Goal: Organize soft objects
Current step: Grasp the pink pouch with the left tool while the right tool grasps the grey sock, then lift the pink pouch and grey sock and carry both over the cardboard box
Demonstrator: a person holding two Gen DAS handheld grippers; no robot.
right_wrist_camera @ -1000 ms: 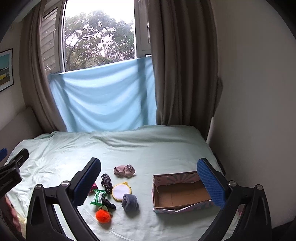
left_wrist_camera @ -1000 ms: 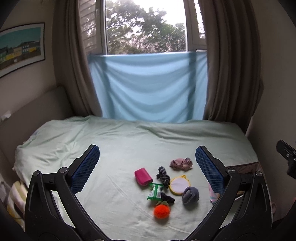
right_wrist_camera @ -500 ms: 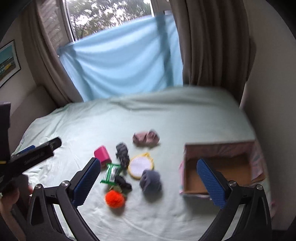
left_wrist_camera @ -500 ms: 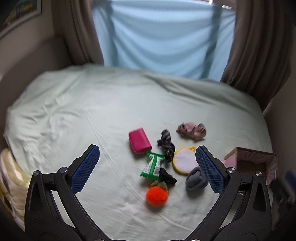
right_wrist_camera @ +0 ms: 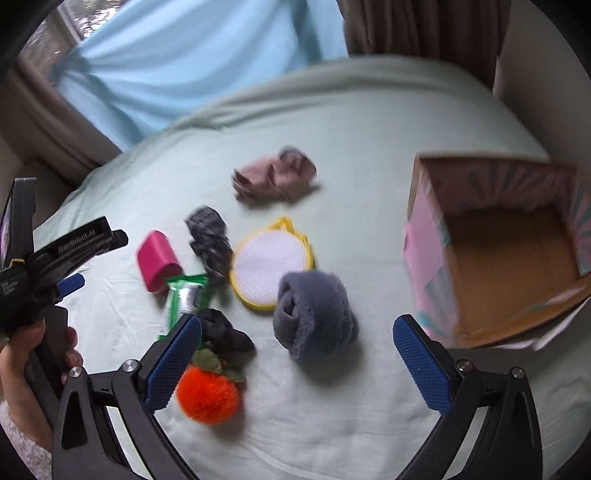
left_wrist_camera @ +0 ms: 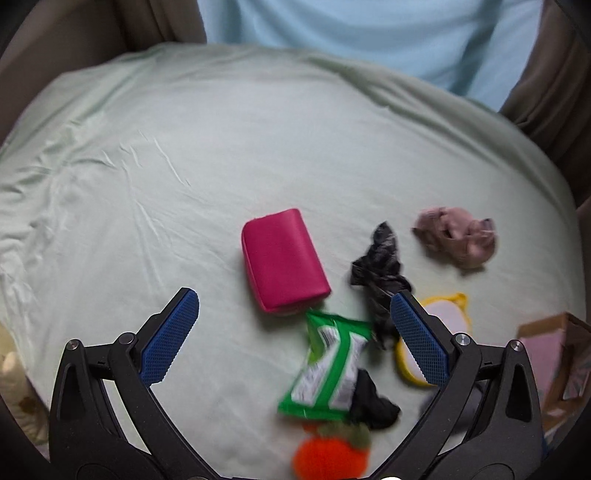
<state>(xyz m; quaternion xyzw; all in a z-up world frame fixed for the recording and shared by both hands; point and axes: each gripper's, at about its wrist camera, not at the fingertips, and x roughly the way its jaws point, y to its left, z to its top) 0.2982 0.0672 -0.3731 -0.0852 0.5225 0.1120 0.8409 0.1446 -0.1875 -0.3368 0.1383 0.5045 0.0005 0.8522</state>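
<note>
Several small items lie together on the pale green bed sheet [left_wrist_camera: 184, 147]: a magenta pouch [left_wrist_camera: 282, 260], a green snack packet [left_wrist_camera: 327, 373], a dark patterned sock [left_wrist_camera: 380, 266], a pink cloth bundle [left_wrist_camera: 456, 236], a yellow-rimmed round pad [right_wrist_camera: 271, 260], a grey rolled sock [right_wrist_camera: 314, 314], a black cloth [right_wrist_camera: 225, 334] and an orange pompom [right_wrist_camera: 207, 397]. My left gripper [left_wrist_camera: 295, 332] is open above the packet and pouch. My right gripper [right_wrist_camera: 295, 358] is open just above the grey sock. An open pink cardboard box [right_wrist_camera: 498, 251] stands to the right.
The left gripper and the hand holding it [right_wrist_camera: 44, 266] show at the left edge of the right wrist view. A blue cloth [right_wrist_camera: 184, 55] and brown curtains [right_wrist_camera: 417, 26] hang behind the bed. A wall rises right of the box.
Both grippers have tilted down and moved closer to the pile of items. The window has dropped out of view. Both stay open.
</note>
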